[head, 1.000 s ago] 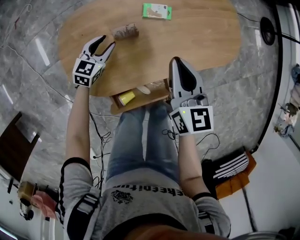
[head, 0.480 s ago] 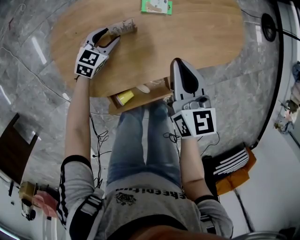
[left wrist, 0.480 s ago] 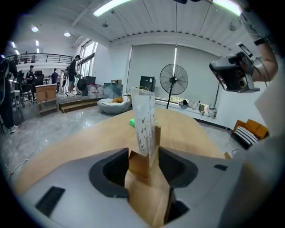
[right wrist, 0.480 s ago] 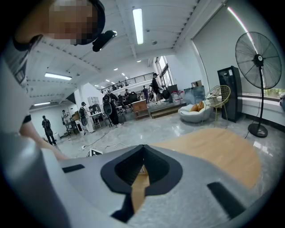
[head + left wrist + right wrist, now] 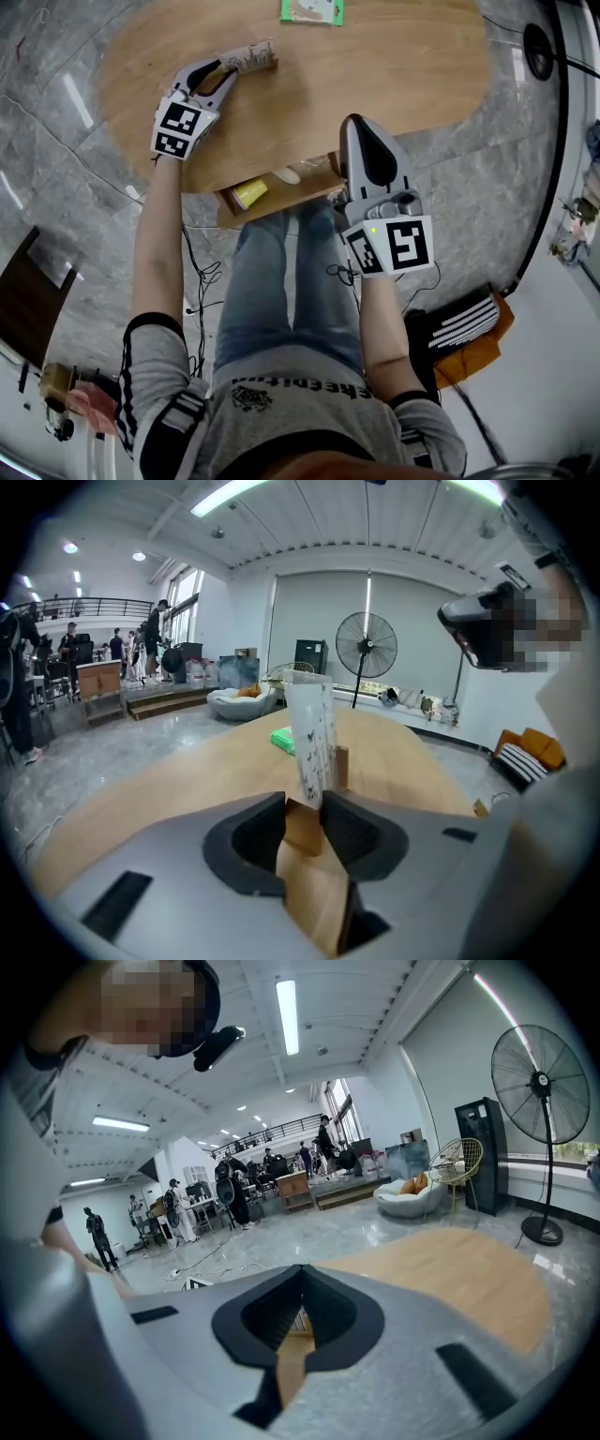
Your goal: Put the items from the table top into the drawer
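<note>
1. The left gripper [image 5: 217, 73] [image 5: 305, 803], its jaws just closing, pinched the paper packet [image 5: 251, 58] [image 5: 309, 738] by its near end; the packet lay on the table [image 5: 375, 66];
2. The right gripper [image 5: 352, 122] [image 5: 298, 1283] was closed and empty beside the open drawer [image 5: 281, 192].

Brightly, evenly lit from ceiling strip lamps [image 5: 289, 1016]. Pale glare streaks across the polished floor [image 5: 80, 103]. Strongly bowed and dark-cornered at the edges of both gripper views. Sharp overall, shadows soft.

The head view looks steeply down at the table [image 5: 403, 84]; both gripper views skim it closely, facing about twelve o'clock.
</note>
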The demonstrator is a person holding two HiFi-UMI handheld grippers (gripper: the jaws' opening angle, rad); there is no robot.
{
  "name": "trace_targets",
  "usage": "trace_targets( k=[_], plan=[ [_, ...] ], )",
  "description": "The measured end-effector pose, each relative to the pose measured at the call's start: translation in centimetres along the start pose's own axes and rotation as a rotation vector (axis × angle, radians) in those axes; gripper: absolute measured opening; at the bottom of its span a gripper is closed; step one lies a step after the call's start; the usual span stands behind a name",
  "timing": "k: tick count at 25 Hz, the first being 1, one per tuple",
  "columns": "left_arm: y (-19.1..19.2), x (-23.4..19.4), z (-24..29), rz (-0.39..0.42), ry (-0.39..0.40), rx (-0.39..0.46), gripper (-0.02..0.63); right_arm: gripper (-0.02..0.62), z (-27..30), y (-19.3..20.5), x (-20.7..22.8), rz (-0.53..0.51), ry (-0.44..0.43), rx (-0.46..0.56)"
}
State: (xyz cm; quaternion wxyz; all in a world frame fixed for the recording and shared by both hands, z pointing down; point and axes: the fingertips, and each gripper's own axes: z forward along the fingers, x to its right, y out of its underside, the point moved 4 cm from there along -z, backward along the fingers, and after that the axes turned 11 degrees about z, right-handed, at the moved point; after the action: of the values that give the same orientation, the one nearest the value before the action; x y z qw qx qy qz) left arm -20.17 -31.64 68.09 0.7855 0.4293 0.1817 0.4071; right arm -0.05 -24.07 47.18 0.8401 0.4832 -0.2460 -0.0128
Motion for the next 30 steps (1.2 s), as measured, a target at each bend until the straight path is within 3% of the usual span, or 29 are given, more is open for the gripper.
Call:
trace_targets(
  k=[15, 24, 30],
  plan=[
    [-1.1, 0.9, -2.2, -0.069, -0.111, 0.067, 0.11, 0.003, -0.4, -0.1, -0.6, 0.004, -0.031, 0.011],
    [0.9, 3.6, -1.7, -0.017, -0.004, 0.044, 0.118, 0.003, -0.9, 0.3, -0.2, 0.0, -0.042, 0.002],
    [1.0, 4.0, -0.7, 0.111, 0.121, -0.009, 0.161, 0.003, -1.0, 0.7, 0.2, 0.012, -0.031, -0.001]
  ],
)
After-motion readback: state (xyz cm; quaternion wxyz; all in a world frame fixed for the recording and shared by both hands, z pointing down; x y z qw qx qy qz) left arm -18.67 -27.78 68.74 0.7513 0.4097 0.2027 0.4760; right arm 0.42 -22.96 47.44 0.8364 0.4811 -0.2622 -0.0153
